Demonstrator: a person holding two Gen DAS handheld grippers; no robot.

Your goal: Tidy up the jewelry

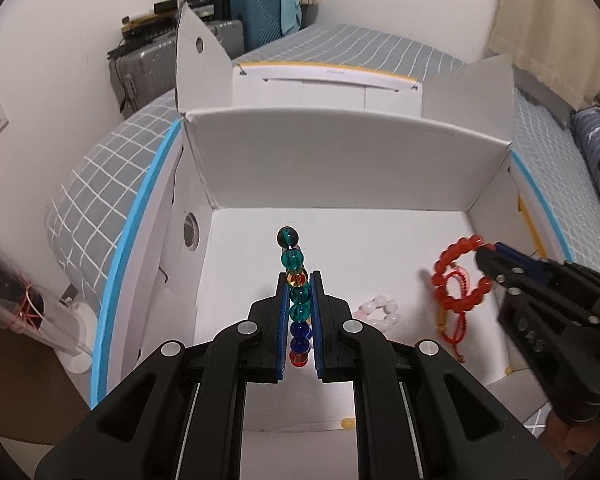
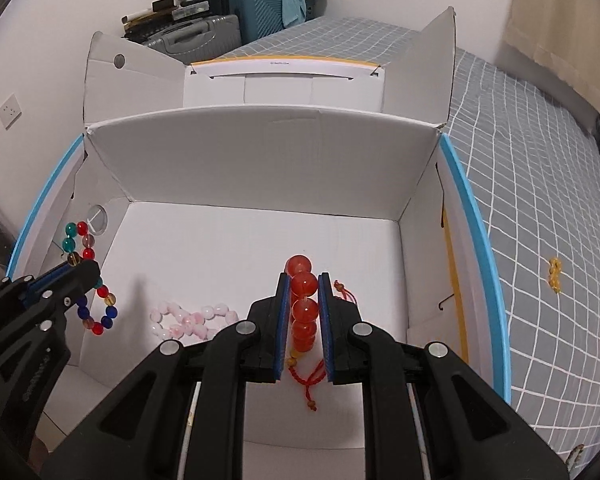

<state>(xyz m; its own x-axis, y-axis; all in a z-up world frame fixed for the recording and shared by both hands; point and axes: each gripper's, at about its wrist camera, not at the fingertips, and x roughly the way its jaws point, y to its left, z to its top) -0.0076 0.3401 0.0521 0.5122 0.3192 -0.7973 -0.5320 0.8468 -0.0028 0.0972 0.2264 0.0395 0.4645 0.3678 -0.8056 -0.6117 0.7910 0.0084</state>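
Left claw (image 1: 300, 312): I have it clenched on the multicoloured glass-bead bracelet (image 1: 296, 280), teal, blue, amber and red beads, pinched along the pads with several beads sticking out past the tips.
Right claw (image 2: 304, 312): clenched on the red round-bead bracelet with a knotted red cord tail (image 2: 303, 308); the tail dangles below the pads.
Where they are: both bracelets hang over the floor of the open white cardboard box (image 2: 260, 152) that sits on the grey checked bed (image 2: 520, 184), not resting on it as far as I can tell.
Already inside: a pale pink bead bracelet (image 2: 188, 320) lies on the box floor between my two claws.
Step in hand: I judge it is setting both bracelets down in the box.
How I'd do it well: lower until the hanging beads touch the floor before letting go, so nothing bounces or rolls.
Spacing: keep each bracelet to its own side, clear of the pink one.
Risk: the red cord tail could snag on a pad as I withdraw; lift straight out.
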